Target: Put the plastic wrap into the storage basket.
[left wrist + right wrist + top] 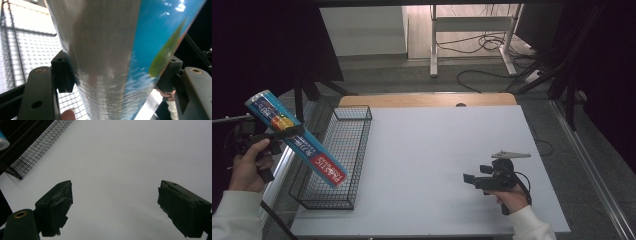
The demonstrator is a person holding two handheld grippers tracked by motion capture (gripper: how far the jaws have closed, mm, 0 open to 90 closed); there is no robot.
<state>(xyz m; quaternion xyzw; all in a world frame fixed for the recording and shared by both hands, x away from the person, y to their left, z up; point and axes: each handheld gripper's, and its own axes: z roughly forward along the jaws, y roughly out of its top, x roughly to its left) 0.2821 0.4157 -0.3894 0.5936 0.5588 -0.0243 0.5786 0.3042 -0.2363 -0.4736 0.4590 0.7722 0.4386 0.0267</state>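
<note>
Left gripper (287, 134) is pinching a long blue plastic-wrap box (296, 138) across its middle; in the left gripper view both jaws are pressing flat against the box (105, 57) sides. The box is being held in the air, tilted, high end to the far left, low red-labelled end hanging over the near left part of the wire basket (357, 150). It is not touching the basket, as far as the high view shows.

Handling, judged: the box is looking light and stiff, thin cardboard with a glossy printed skin, so it is likely slippery and will dent if squeezed hard. Being long, it will swing about the grip point; mid-length hold as now is looking right, pads on the two flat sides, not on the edges.

Right gripper (471, 180) is resting low over the near right of the white table (437, 150), jaws spread wide with nothing between them; the right gripper view is showing bare table (120, 157) ahead and the basket (32, 150) corner off at far left, with the box tip (3, 141) just peeking in.

Around: the basket is sitting along the left table edge, empty, tall mesh walls. The basket's rim is the thing in the way: the low end of the box could be catching it if lowered tilted. A desk frame and floor cables are lying far behind, well apart.
</note>
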